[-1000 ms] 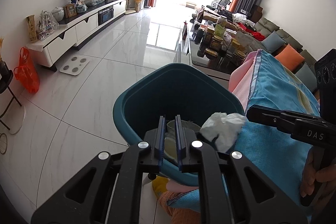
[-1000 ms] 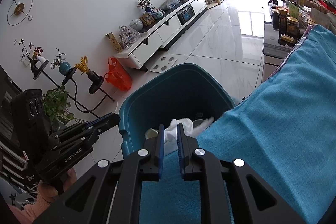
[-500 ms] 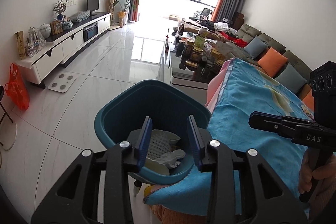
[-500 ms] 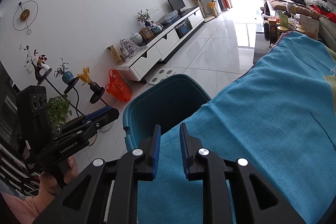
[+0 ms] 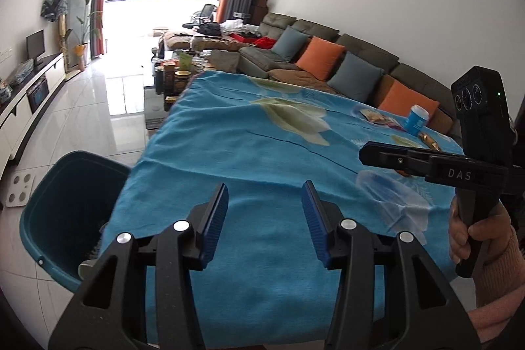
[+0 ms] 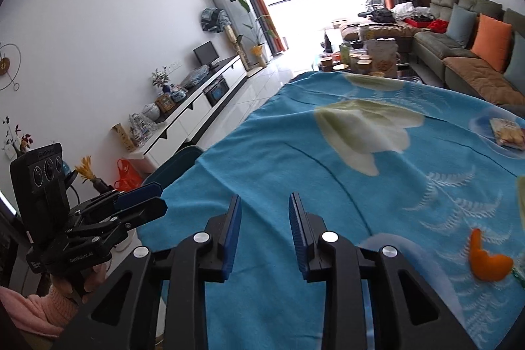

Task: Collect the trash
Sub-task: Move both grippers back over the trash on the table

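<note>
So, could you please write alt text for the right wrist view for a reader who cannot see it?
The right tongs hang open and empty over a blue floral tablecloth. An orange peel lies to the right and a snack packet farther back; the left tongs and teal bin are at left.

- We see only part of the teal bin (image 5: pixel 65 212): the blue cloth (image 5: pixel 262 159) on the worktop covers its right side, and what lies inside is too dark to name.
- In the right wrist view the bin (image 6: pixel 177 164) shows only as a sliver of rim.
- The snack packet (image 6: pixel 507 133) is cut by the frame edge and blurred.
- The right gripper (image 5: pixel 387 158) hides small things behind it.
- The jars (image 5: pixel 175 79) are too small to read.
</note>
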{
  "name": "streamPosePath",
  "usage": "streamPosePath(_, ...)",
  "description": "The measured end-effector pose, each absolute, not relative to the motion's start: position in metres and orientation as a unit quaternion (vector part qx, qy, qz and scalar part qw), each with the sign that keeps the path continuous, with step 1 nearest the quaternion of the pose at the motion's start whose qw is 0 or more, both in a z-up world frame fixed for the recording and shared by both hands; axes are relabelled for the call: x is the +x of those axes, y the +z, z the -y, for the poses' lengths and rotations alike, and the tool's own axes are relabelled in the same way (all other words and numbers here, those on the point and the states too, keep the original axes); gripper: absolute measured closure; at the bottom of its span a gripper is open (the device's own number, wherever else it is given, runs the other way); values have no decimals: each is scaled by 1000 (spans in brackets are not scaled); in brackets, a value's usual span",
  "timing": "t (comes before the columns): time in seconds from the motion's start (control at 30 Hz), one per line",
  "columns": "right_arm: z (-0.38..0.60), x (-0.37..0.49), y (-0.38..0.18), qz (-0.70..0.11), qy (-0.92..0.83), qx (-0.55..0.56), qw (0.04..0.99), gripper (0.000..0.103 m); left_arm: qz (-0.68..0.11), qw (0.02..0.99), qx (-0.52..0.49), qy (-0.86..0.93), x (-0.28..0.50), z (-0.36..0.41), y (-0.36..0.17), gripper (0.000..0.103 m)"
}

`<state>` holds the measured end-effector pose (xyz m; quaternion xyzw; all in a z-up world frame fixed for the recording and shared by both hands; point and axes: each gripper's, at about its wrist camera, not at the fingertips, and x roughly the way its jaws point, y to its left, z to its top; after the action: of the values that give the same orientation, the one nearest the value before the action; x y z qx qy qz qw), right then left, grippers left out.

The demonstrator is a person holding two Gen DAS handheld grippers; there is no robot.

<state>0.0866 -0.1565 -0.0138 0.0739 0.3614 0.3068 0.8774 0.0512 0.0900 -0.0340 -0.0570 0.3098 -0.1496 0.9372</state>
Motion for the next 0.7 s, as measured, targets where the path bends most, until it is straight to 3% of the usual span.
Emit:
streamPosePath(0.37, 304, 75, -29, -350, 138, 138, 916, 74, -353, 894, -3, -277, 96, 56, -42, 57)
streamPosePath(0.57, 353, 77, -42, -348, 81, 165, 919, 62, -374, 876, 13, -303, 121, 107, -47, 57)
streamPosePath(0.7, 372, 81, -55, -361, 67, 184, 912, 60, -393, 865, 18, -311, 139, 133, -54, 57)
